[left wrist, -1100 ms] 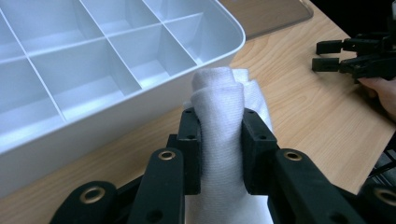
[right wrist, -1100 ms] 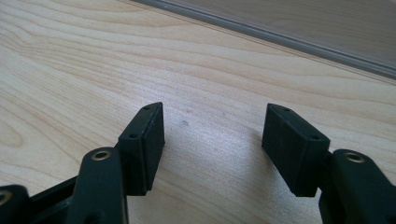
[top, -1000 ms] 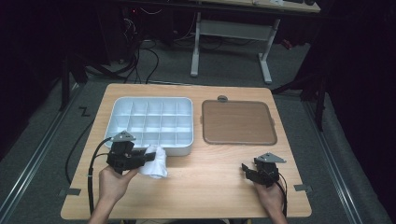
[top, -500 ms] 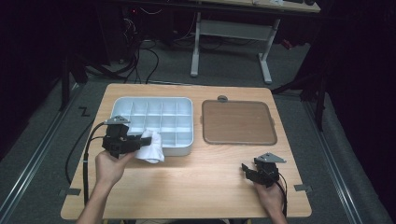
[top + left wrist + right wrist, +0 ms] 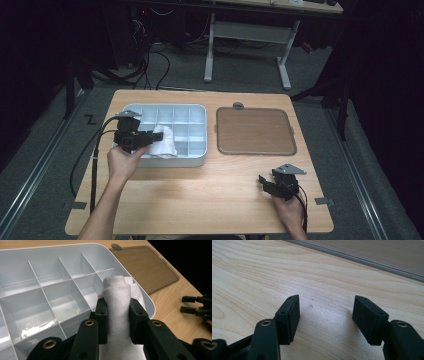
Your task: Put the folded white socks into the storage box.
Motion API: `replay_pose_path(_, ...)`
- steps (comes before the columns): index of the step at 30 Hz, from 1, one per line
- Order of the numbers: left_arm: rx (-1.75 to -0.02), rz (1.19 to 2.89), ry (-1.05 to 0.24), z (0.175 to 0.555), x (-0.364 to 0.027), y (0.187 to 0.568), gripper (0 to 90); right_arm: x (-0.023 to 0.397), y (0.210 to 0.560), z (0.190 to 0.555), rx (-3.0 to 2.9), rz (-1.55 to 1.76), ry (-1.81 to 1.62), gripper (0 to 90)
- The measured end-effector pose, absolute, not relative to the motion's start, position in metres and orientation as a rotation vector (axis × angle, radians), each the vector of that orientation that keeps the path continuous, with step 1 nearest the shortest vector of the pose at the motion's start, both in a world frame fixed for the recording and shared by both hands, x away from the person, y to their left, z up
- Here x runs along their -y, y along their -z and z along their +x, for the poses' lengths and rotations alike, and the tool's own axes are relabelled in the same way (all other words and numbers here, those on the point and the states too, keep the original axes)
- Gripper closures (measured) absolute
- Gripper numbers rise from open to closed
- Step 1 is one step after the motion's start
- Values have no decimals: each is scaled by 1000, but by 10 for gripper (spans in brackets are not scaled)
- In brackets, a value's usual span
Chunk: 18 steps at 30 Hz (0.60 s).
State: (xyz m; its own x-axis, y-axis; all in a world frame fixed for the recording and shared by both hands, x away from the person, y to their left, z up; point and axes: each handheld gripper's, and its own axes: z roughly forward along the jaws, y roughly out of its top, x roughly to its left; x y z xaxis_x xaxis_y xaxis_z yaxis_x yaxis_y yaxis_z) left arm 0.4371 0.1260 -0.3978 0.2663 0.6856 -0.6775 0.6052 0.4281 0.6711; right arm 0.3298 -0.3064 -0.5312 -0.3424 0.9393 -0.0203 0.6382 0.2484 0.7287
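A rolled white cloth (image 5: pixel 120 302) is pinched between the jaws of my left gripper (image 5: pixel 117 312), which is shut on it. In the high view the left gripper (image 5: pixel 150 138) holds the white cloth (image 5: pixel 164 141) over the front left part of the white compartment tray (image 5: pixel 197 112). The tray's compartments (image 5: pixel 47 302) look bare. My right gripper (image 5: pixel 264 184) rests near the table's front right, open, with bare wood between its jaws (image 5: pixel 325 312). It also shows at the right edge of the left gripper view (image 5: pixel 193 305).
A brown flat lid (image 5: pixel 255 131) lies right of the tray, with a small round knob (image 5: pixel 238 105) at its back edge. The wooden table (image 5: pixel 200 195) has bare room in front. Cables trail off the left edge. A desk frame stands on the floor behind.
My left gripper has carried the white cloth away from the table's front, up over the tray's front left compartments. The right gripper has stayed where it was.
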Motion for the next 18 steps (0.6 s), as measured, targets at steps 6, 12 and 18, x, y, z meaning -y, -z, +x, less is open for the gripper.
replay_pose_path(6, -1428, 1215, -78, 449, -129, 405, 730, 306, 531, 330, -2069, 1434, -878, 396)
replay_pose_path(12, -1430, 1180, -36, 456, -126, 408, 730, 306, 531, 330, -2070, 1434, -878, 396)
replay_pose_path(18, -1430, 1201, -16, 459, -118, 415, 730, 306, 531, 330, -2070, 1434, -878, 396)
